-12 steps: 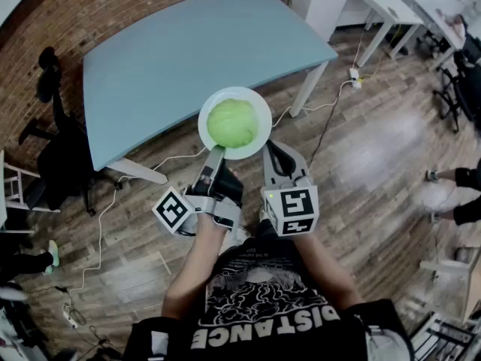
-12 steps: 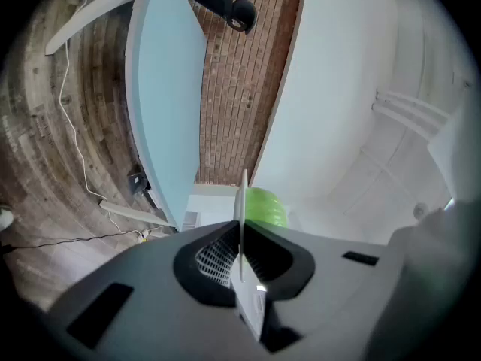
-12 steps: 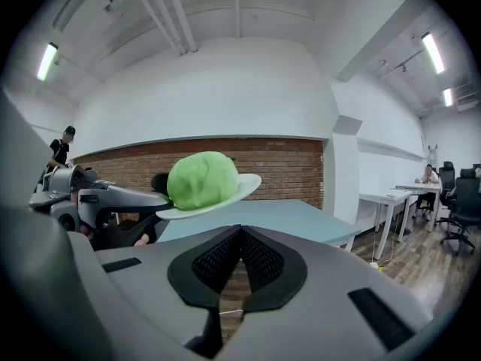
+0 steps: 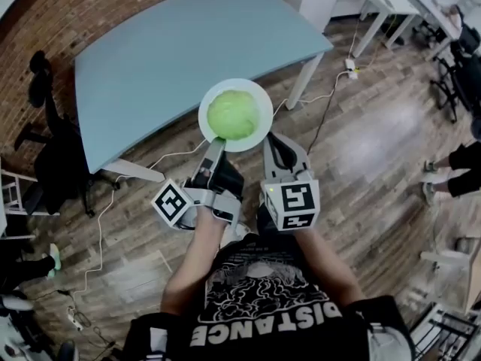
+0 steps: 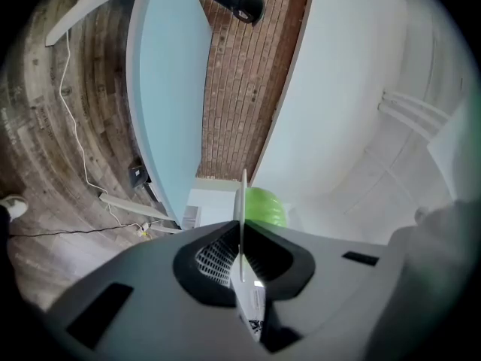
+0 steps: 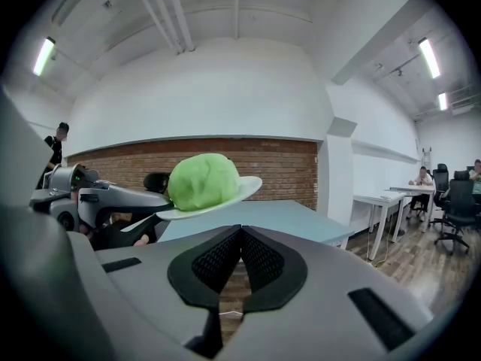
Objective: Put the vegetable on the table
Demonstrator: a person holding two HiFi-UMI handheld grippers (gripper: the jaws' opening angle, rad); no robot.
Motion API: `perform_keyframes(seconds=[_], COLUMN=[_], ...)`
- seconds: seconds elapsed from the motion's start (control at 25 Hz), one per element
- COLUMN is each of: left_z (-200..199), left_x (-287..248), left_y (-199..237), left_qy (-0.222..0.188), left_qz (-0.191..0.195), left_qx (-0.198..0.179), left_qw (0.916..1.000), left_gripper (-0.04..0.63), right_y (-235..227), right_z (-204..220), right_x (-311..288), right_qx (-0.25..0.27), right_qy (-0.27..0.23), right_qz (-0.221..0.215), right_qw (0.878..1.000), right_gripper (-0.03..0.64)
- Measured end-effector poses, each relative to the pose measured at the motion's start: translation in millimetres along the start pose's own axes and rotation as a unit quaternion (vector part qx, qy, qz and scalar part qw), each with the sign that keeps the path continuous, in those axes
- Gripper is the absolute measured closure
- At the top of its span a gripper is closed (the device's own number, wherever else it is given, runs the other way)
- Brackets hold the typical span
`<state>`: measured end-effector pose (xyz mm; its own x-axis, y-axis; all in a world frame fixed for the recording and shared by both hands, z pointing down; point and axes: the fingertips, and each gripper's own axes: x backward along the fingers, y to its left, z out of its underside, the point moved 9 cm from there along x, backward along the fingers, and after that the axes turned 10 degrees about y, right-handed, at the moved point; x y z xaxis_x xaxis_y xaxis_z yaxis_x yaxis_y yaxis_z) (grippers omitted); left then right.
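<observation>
A green cabbage (image 4: 232,114) lies on a white plate (image 4: 262,96), held in the air over the wooden floor just short of the light blue table (image 4: 165,51). My left gripper (image 4: 217,143) is shut on the plate's near rim. In the left gripper view the plate (image 5: 243,201) stands edge-on between the jaws of the left gripper (image 5: 242,239), with the cabbage (image 5: 267,207) behind it. My right gripper (image 4: 275,143) hangs beside the plate, shut and empty. The right gripper view shows the shut right gripper (image 6: 240,235), with the cabbage (image 6: 201,179) and plate (image 6: 244,187) up to its left.
A black office chair (image 4: 41,89) stands left of the table by the brick wall. White cables (image 4: 331,96) trail over the floor near the table's white leg (image 4: 303,83). White desks (image 4: 379,10) and a person's legs (image 4: 458,168) are at the right.
The plate with the cabbage has moved a little forward, closer to the table's near edge. Both grippers keep the same hold and spacing.
</observation>
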<state>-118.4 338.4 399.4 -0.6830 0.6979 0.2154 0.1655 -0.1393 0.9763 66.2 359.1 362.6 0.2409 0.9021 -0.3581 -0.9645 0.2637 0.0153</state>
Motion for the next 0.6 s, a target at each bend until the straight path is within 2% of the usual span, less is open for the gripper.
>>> perform_keyframes(seconds=[0.6], left_z=[-25.6], left_x=[-96.5], left_y=[25.0], left_qy=[0.009], left_qz=[0.000], left_qx=[0.009], left_qw=[0.9999], left_gripper=[0.580], right_y=[-68.0], right_z=[-14.5], right_x=[-65.7], right_qx=[-0.007], right_qy=[0.005], right_qz=[0.002], right_qw=[1.000], right_gripper=[0.609])
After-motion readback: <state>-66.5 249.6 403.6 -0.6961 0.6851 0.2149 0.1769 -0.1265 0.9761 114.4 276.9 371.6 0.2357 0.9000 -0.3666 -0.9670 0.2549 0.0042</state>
